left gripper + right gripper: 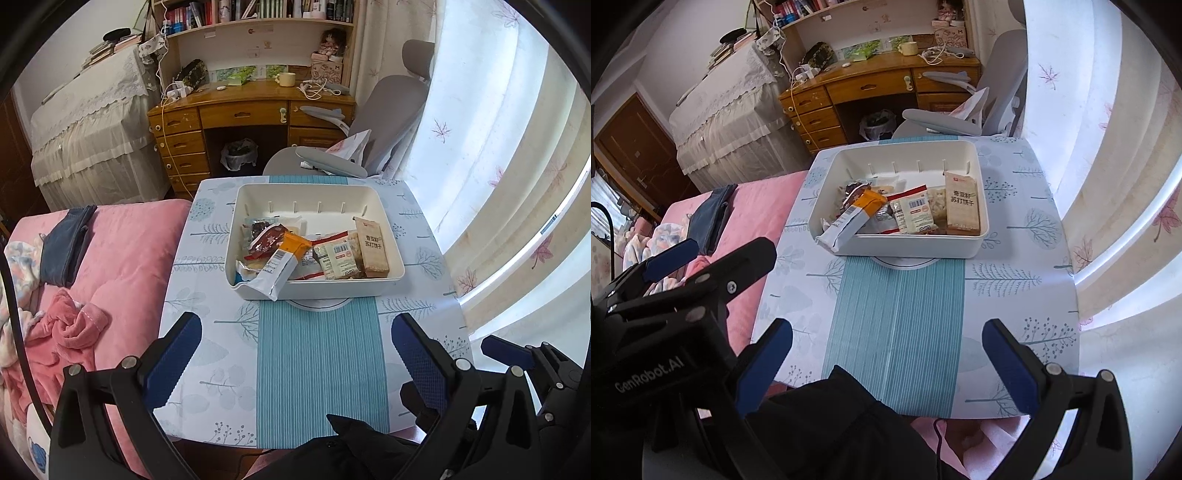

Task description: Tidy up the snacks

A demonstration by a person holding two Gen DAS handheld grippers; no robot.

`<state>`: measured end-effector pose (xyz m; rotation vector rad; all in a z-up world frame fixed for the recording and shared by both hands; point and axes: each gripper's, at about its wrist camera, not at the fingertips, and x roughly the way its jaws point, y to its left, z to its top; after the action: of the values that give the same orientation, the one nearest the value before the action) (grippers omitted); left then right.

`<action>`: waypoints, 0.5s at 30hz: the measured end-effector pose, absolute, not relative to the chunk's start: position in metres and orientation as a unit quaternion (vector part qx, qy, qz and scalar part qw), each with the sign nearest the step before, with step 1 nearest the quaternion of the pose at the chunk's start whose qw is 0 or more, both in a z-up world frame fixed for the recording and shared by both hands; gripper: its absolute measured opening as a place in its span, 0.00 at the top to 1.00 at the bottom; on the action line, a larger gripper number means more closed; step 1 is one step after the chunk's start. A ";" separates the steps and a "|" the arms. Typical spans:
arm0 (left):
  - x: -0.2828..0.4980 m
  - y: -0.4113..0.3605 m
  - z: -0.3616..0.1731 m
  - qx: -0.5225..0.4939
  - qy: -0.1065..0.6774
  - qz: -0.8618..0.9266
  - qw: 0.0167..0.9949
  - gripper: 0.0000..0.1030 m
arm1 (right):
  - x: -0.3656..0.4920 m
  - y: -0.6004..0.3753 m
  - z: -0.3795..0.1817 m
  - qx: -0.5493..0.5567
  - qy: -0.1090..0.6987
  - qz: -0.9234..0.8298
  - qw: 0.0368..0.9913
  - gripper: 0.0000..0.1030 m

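Observation:
A white bin [317,288] [905,245] stands at the far middle of the small table [317,362] [894,339]. It holds several snack packs: an orange and silver pack [282,262] [851,218] leaning over the front left rim, a brown cracker box [373,245] [961,206] at the right, a beige barcode pack [338,258] [916,214] and a dark red pack [267,240]. My left gripper [295,332] is open and empty above the table's near part. My right gripper [886,339] is open and empty beside it.
A pink bed [122,258] [764,192] with clothes lies left of the table. A grey office chair [373,125] [993,92] and a wooden desk [236,114] [871,85] stand behind it. Curtains [498,166] [1108,166] hang on the right.

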<state>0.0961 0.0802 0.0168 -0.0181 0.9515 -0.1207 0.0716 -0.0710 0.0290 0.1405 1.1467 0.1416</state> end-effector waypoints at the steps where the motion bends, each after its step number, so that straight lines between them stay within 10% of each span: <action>1: 0.096 0.082 0.017 -0.009 0.457 -0.057 0.887 0.01 | 0.072 -0.070 0.028 0.066 0.542 0.068 0.835 0.00; 15: 0.099 0.084 0.014 -0.009 0.458 -0.068 0.886 0.01 | 0.071 -0.066 0.025 0.067 0.550 0.057 0.831 0.00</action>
<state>0.0992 0.0843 0.0138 -0.0177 0.9521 -0.1422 0.0706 -0.0665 0.0250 0.1413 1.1659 0.1208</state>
